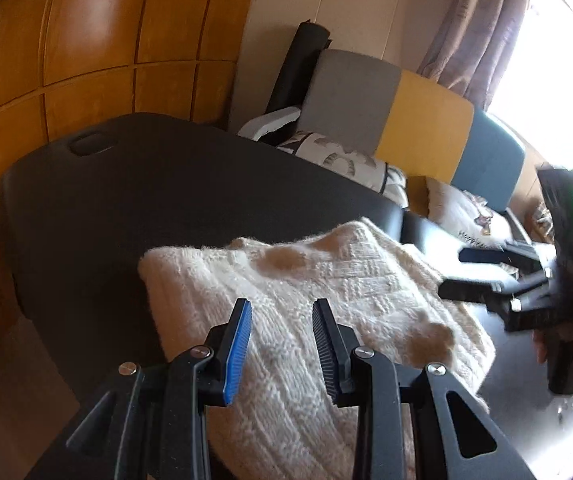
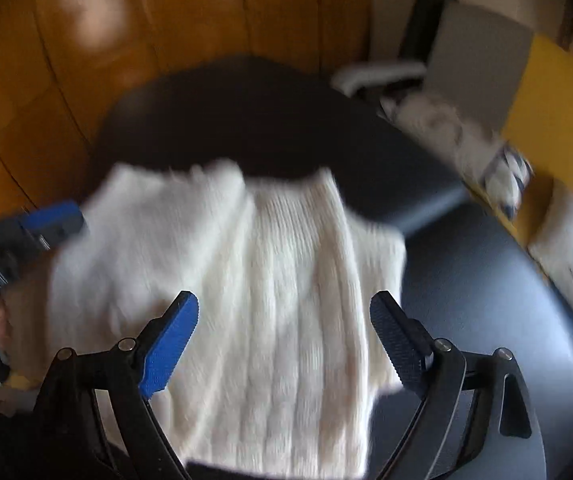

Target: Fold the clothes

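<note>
Apparently between folds: the cream sweater (image 2: 246, 280) lies bundled on the dark table (image 1: 126, 184). The right gripper (image 2: 284, 308), at three o'clock, gapes empty; the left gripper (image 1: 282, 312) hovers half-open, empty. Next, pinch an edge.

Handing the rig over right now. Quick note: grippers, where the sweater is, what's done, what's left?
Left gripper: jaws partly open over the cream knit sweater, nothing visibly pinched between them.
Right gripper: jaws wide open above the sweater, nothing held; that view is blurred.
The sweater lies on the dark table, already folded into a compact stack with layers overlapping.
Done: folds look made, and no sleeves are hanging loose in view.
Left: probably only smoothing or squaring the stack. I can't tell from here whether another fold is needed.
</note>
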Motion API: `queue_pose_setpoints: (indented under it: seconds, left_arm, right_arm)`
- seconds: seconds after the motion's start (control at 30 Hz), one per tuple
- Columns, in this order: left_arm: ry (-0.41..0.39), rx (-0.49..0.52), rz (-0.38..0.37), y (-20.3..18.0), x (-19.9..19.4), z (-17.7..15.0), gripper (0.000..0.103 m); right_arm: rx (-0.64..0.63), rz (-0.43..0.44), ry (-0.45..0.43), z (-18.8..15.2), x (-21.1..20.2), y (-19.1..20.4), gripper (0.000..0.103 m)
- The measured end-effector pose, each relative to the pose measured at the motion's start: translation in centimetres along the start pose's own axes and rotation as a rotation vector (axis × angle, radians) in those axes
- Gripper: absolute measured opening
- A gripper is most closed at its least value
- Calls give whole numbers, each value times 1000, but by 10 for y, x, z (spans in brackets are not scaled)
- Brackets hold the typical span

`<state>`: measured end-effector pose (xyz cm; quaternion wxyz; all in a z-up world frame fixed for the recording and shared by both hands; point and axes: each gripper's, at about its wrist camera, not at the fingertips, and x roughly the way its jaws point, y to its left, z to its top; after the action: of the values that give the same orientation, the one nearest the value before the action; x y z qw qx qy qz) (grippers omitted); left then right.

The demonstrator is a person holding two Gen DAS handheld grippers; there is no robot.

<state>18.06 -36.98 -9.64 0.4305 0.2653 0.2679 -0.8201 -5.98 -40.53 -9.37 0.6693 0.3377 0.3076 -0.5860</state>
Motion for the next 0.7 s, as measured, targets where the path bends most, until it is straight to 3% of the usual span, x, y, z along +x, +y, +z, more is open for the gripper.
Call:
queue_pose_setpoints:
  seconds: [0.07, 0.2, 0.33, 0.47, 0.53, 0.63, 0.7]
  left_arm:
    - [28, -2, 25, -2, 9, 1, 32]
    - [55, 57, 102, -12, 24, -7, 32]
    - [5, 0, 98, -9, 11, -4, 32]
    - [-63, -51, 108, -10, 4, 15, 32]
    - [-36, -46, 169, -13, 18, 22, 32]
    - [93, -59, 249, -10, 55, 16, 32]
    - [60, -33, 297, -13, 60, 9, 33]
  right_arm:
    - [-2, 61, 16, 13, 14, -6, 80]
    - [106, 222, 131, 7, 58, -26, 78]
    - [92, 253, 112, -10, 45, -28, 76]
    - [-18, 220, 61, 4, 27, -18, 76]
    - [-44, 253, 32, 16, 31, -14, 76]
    - [-34, 305, 78, 24, 65, -18, 77]
    - [2, 345, 68, 22, 76, -36, 79]
